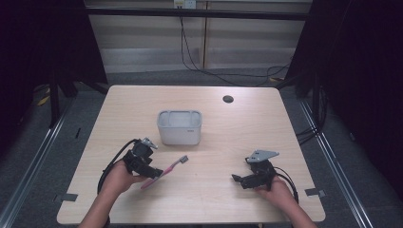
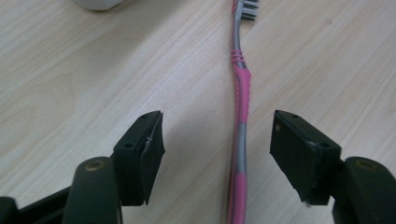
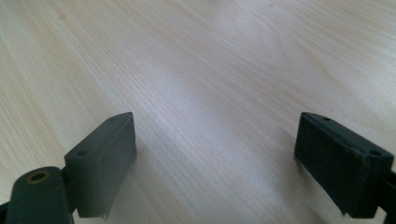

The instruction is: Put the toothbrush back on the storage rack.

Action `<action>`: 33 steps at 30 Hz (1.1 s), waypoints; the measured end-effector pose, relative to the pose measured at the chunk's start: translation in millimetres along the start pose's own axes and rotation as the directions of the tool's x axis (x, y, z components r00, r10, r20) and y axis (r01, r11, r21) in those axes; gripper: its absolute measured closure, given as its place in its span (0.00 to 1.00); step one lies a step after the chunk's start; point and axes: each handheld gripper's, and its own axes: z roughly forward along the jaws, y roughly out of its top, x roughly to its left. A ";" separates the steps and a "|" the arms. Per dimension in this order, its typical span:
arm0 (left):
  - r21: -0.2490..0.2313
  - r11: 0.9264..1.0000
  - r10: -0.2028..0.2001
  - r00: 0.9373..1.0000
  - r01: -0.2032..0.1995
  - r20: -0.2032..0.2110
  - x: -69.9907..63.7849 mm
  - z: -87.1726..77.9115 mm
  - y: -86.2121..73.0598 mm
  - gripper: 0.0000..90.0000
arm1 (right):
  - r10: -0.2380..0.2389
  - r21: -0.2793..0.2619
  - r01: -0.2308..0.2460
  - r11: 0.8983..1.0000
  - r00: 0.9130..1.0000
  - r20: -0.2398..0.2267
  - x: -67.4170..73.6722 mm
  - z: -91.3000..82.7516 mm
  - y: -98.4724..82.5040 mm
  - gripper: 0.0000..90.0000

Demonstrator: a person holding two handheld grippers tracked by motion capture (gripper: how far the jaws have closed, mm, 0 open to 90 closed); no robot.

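Left gripper (image 2: 217,149) poised astride a pink toothbrush (image 2: 240,140) on the counter (image 1: 228,137); grasp not yet made.

The toothbrush lies flat on the counter, just in front of the grey tub (image 1: 179,127), bristle end towards it; in the left gripper view its handle runs between the jaws, which stand apart with wood showing on either side, the handle nearer one jaw than the other; the step in hand reads as the approach to a pick-up; the next move calls for centring on the handle, settling lower, then pinching across the narrow grip; the right gripper (image 1: 241,180) rests well apart, jaws wide over bare wood, holding nothing.
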 end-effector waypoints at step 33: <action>0.085 0.993 0.081 0.996 -0.084 0.035 -12.5 32.0 28.4 0.67 | 0.000 -0.001 0.000 1.000 1.000 -0.001 0.0 0.0 0.0 0.14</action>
